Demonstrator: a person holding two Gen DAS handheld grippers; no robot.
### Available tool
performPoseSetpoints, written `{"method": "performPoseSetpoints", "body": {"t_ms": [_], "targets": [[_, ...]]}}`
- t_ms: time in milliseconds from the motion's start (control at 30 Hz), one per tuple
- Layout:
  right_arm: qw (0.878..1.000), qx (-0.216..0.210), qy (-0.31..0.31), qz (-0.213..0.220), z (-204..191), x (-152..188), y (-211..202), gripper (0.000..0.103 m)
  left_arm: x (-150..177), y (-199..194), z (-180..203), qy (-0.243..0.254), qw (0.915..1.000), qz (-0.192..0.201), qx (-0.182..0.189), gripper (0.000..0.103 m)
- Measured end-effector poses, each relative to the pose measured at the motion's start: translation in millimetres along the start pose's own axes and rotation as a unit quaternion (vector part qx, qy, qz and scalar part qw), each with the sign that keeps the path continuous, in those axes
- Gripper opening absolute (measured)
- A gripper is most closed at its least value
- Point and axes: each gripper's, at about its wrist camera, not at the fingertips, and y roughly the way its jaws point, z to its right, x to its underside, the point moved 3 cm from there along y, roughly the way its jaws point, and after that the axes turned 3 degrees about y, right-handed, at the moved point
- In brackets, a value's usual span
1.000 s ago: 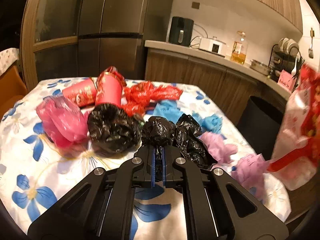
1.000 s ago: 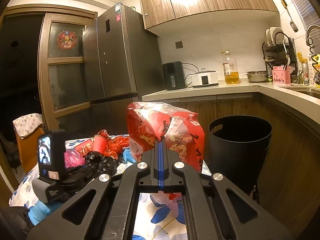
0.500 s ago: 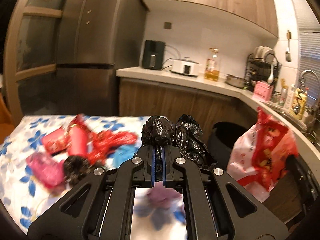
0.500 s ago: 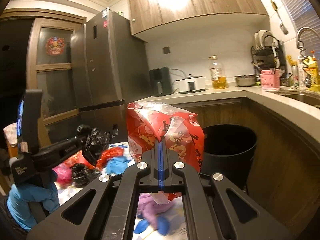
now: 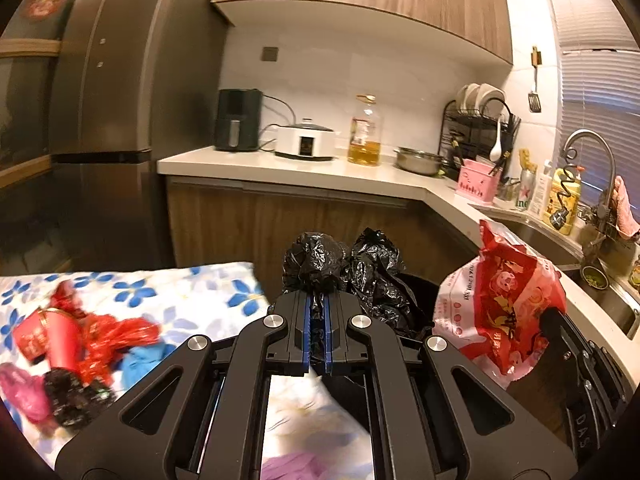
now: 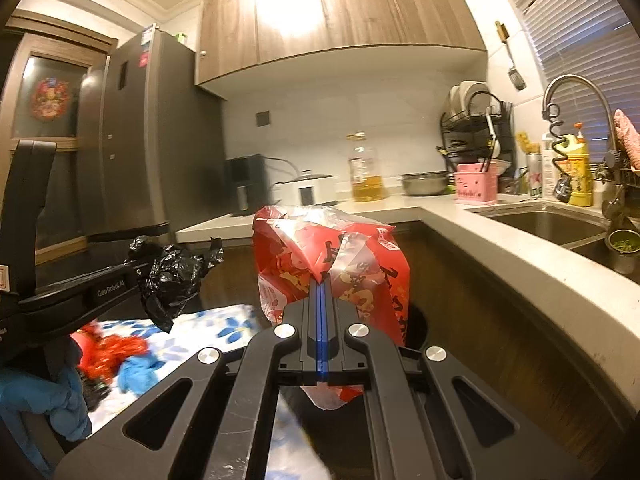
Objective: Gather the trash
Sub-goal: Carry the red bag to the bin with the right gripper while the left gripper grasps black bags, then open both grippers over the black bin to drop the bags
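My left gripper (image 5: pixel 316 304) is shut on a crumpled black plastic bag (image 5: pixel 340 268), held in the air past the table's right edge. The same black plastic bag (image 6: pixel 172 276) hangs from that gripper at the left of the right wrist view. My right gripper (image 6: pixel 321 286) is shut on a red and white printed plastic bag (image 6: pixel 332 256), which also shows at the right as the red and white bag (image 5: pixel 500 304). A black trash bin (image 5: pixel 424 288) stands just beyond both bags, mostly hidden by them. More trash lies on the flowered tablecloth (image 5: pixel 168 292): red wrappers (image 5: pixel 80 332), a blue bag (image 5: pixel 140 360), a black bag (image 5: pixel 76 396).
A wooden counter (image 5: pixel 304 176) runs behind the bin and bends right to a sink (image 6: pixel 548 220) with a tap. It carries an air fryer (image 5: pixel 236 120), a white cooker, an oil bottle and a dish rack. A dark fridge (image 5: pixel 104 112) stands at the left. A blue-gloved hand (image 6: pixel 48 400) holds the left gripper.
Both grippers have swung right and risen, away from the table and toward the bin, each carrying its bag. The trash pile has slid to the lower left of the left wrist view.
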Motion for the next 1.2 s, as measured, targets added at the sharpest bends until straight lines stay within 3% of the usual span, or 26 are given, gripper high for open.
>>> {"method": "performPoseSetpoints", "body": {"t_ms": [400,833,933,1033,1167,1200], "targets": [[1.000,0.001,0.008,-0.016,27,-13,52,0.000,-9,61,49,0.020,0.9995,0.006,0.026,0.004],[0.998,-0.017,0.011,-0.056,43,-3,87,0.001,5,108,59,0.023,0.9978,-0.022,0.058,0.005],[0.998,-0.013,0.018,-0.060,48,-1,91,0.011,8,113,62,0.035,0.9973,-0.028,0.058,0.006],[0.998,-0.004,0.026,-0.063,52,0,91,0.025,11,118,61,0.030,0.9964,-0.041,0.067,0.015],[0.997,0.006,0.035,-0.063,57,0,90,0.039,16,122,61,0.035,0.9959,-0.049,0.067,0.045],[0.997,0.010,0.036,-0.062,59,0,89,0.042,17,121,60,0.037,0.9963,-0.046,0.063,0.049]]}}
